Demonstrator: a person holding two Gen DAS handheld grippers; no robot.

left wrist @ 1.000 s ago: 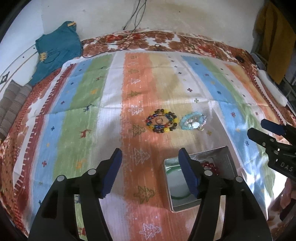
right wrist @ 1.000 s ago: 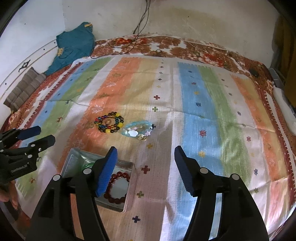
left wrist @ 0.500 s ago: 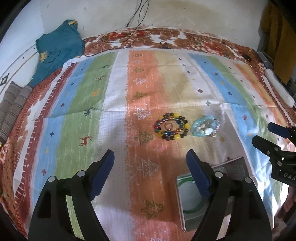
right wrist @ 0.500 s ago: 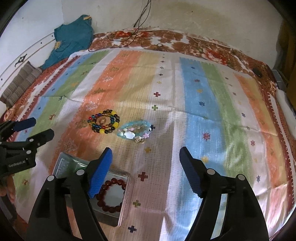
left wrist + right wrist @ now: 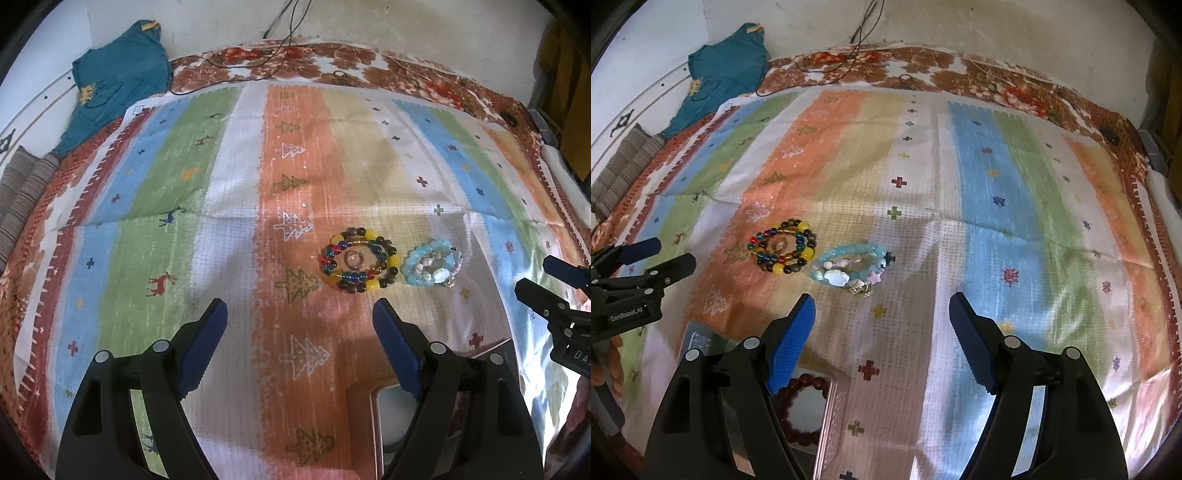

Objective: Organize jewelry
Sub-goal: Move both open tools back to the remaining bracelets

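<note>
striped cloth (image 5: 177,206) in orange, green, blue and white covers a bed, with a brown floral sheet (image 5: 362,70) showing along its far edge. near the middle of the left wrist view, at about 2 o'clock from the left hand-held gripper (image 5: 300,321), a multicoloured bead bracelet (image 5: 359,261) lies flat with a small clear ring (image 5: 354,258) inside it. just beside it at 3 o'clock sits a pale blue bead bracelet (image 5: 433,266) with shell and star charms; whether the two touch cannot be told. the left hand-held gripper hangs over the cloth with its blue-padded fingers (image 5: 207,343) spread wide and nothing between them. the right hand-held gripper (image 5: 882,325) is likewise spread wide and empty, with the pale blue bracelet at about 11 o'clock from it in its own view. a shiny metal tin (image 5: 827,417) lies at the near edge, partly hidden behind the right gripper's left finger, and a dark red bead bracelet (image 5: 809,382) rests inside it. a teal garment (image 5: 118,81) lies crumpled at 10 o'clock by the wall, with thin black cables (image 5: 280,44) trailing down at 12 o'clock.
</note>
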